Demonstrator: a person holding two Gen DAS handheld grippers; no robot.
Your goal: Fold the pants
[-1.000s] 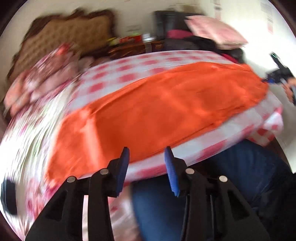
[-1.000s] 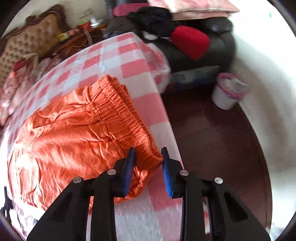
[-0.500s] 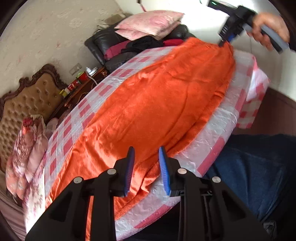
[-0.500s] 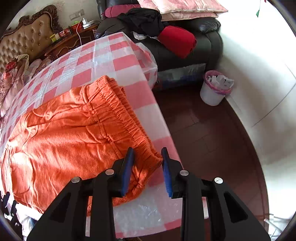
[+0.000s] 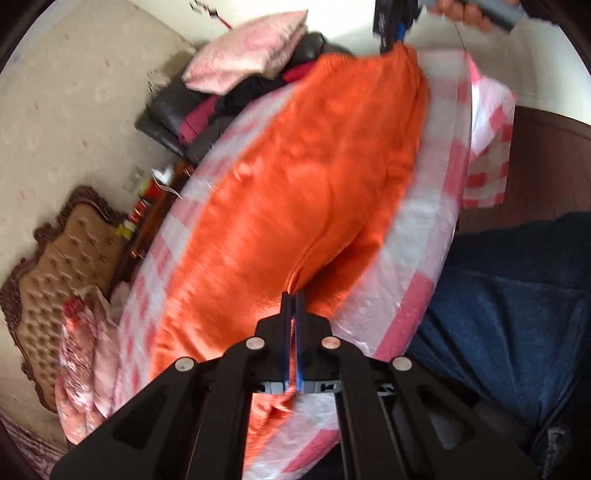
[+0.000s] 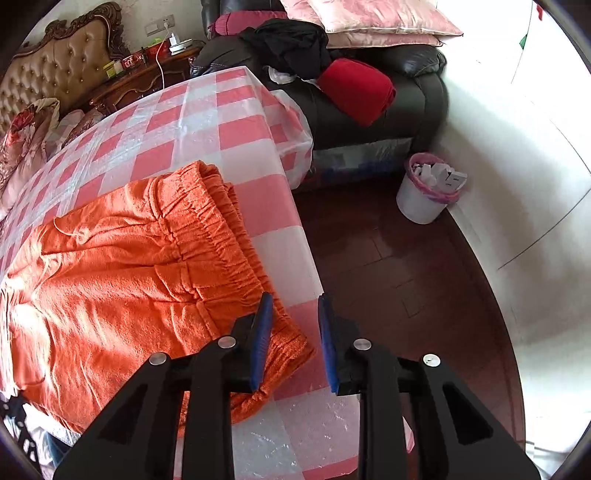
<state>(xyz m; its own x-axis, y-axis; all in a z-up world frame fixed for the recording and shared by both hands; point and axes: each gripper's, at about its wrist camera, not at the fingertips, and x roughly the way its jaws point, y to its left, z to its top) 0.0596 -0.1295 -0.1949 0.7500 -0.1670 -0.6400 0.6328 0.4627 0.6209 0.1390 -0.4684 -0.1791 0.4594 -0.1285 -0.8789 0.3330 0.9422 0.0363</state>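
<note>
Orange pants (image 5: 306, 177) lie along a table with a pink and white checked cover (image 5: 436, 206). My left gripper (image 5: 293, 295) is shut on the near edge of the pants and pulls the cloth into a ridge. In the right wrist view the elastic waistband (image 6: 221, 236) lies near the table's right edge. My right gripper (image 6: 293, 299) is open, its jaws astride the near corner of the waistband. The right gripper also shows in the left wrist view (image 5: 395, 18) at the far end of the pants.
A black sofa (image 6: 388, 99) with pink pillows, dark clothes and a red bundle stands behind the table. A white waste bin (image 6: 428, 192) sits on the dark wood floor. A tufted headboard (image 6: 55, 70) and nightstand are at the far left. My blue-jeaned legs (image 5: 517, 314) are by the table.
My left gripper has closed on the near edge of the pants. The right gripper has stayed open at the waistband corner and moved slightly.
</note>
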